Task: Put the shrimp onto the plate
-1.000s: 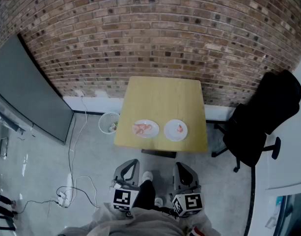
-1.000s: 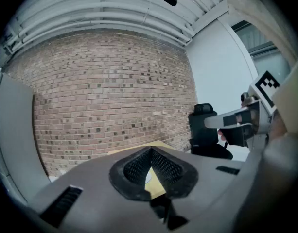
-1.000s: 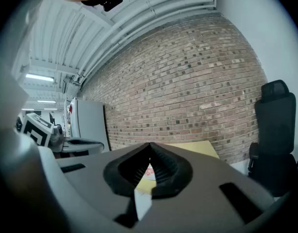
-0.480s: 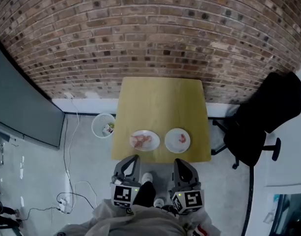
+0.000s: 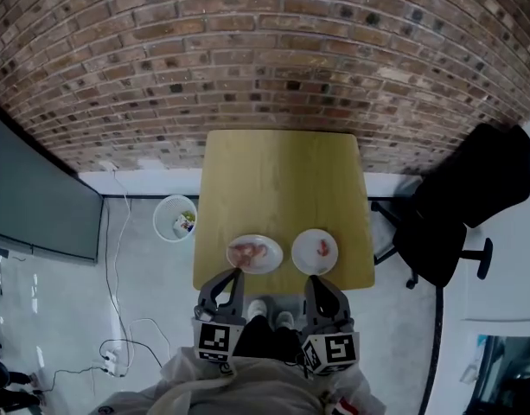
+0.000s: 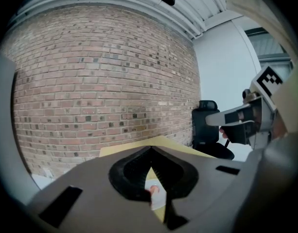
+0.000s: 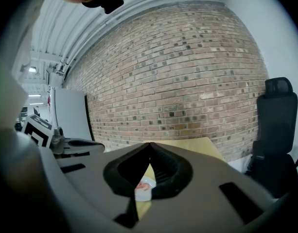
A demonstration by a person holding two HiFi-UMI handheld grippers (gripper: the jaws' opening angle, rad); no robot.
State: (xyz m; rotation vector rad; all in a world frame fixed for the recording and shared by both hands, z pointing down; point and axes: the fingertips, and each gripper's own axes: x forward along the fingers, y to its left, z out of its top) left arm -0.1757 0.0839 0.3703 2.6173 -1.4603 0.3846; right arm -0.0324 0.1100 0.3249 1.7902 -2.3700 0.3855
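Pointing across the wooden table [image 5: 282, 180] toward a brick wall [image 5: 265, 50], the left gripper [image 5: 232, 278] and the right gripper [image 5: 316, 285] sit side by side at the table's near edge, with their marker cubes back by the person's body. In the left gripper view its fingers [image 6: 134, 174] meet at the tips, fully closed with nothing caught between them. The gap below the tips shows only a sliver of white plate and a pink shrimp lying beyond. The right gripper view shows the same: fingers [image 7: 166, 171] brought together at the tips and empty, with a plate and a bit of pink seen past them.

Two white plates lie near the front edge of the table, a little apart. The left plate [image 5: 277, 256] carries a small heap of shrimp [image 5: 250, 252], and the left gripper's tip shows just at its near rim. Whether it touches cannot be told. The right plate [image 5: 315, 269] holds a single shrimp [image 5: 322, 248] and lies just ahead of the right gripper.

On the floor to the table's left stands a round wastebasket [image 5: 175, 219]. A black office chair [image 5: 459, 206] stands to the table's right.
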